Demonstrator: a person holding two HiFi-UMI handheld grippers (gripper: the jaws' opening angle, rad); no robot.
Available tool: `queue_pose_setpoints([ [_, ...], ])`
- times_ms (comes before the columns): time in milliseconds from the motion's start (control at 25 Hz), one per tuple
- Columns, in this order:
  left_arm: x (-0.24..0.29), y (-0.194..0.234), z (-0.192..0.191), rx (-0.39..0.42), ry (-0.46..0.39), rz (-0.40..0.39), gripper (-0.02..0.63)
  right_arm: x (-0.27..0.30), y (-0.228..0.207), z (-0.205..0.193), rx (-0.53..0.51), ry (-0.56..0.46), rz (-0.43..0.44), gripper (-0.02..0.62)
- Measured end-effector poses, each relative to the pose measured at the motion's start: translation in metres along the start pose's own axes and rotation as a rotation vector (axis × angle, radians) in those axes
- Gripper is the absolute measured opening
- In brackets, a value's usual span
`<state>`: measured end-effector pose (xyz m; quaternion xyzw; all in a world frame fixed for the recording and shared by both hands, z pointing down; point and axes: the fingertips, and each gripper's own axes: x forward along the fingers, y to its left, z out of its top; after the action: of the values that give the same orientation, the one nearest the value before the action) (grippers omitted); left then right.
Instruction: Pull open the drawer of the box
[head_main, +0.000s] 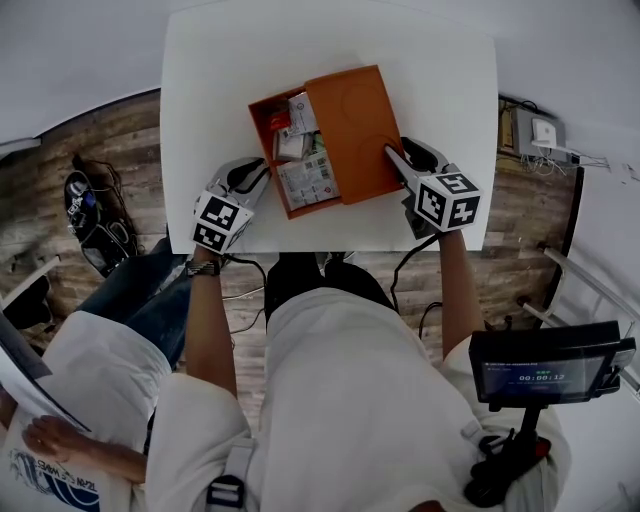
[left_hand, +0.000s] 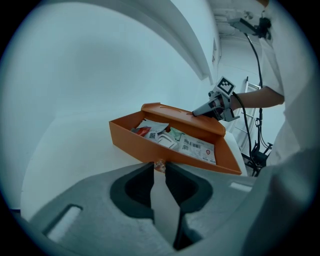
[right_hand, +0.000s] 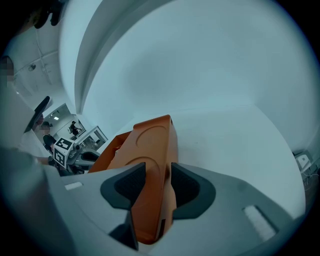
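Drawer (head_main: 262, 118) already well out at 9 o'clock of box (head_main: 352, 130), packets (head_main: 305, 178) showing; my left gripper (left_hand: 159, 170) pinches its small pull (left_hand: 159, 163), right gripper (right_hand: 158, 169) clamps the box; little left to pull

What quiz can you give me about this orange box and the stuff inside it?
1. True or false: the drawer is shut.
2. Which hand-held gripper clamps the box? A) left B) right
3. Fill in: the drawer holds ____.

Key:
1. False, it is pulled out.
2. B, the right hand-held gripper.
3. Packets.
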<state>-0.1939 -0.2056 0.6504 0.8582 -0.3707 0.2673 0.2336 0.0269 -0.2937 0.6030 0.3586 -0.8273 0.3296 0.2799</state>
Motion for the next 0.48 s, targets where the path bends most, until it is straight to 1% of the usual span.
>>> queue_pose_setpoints([
  [360, 0.0005, 0.0075, -0.0041, -0.032, -0.017, 0.049, 0.08, 0.0058, -0.0035, 0.001, 0.003, 0.001, -0.004, 0.164],
  [480, -0.0011, 0.0109, -0.0043, -0.047, -0.024, 0.062, 0.1, 0.0071, -0.0032, 0.0009, -0.024, 0.012, -0.016, 0.164],
])
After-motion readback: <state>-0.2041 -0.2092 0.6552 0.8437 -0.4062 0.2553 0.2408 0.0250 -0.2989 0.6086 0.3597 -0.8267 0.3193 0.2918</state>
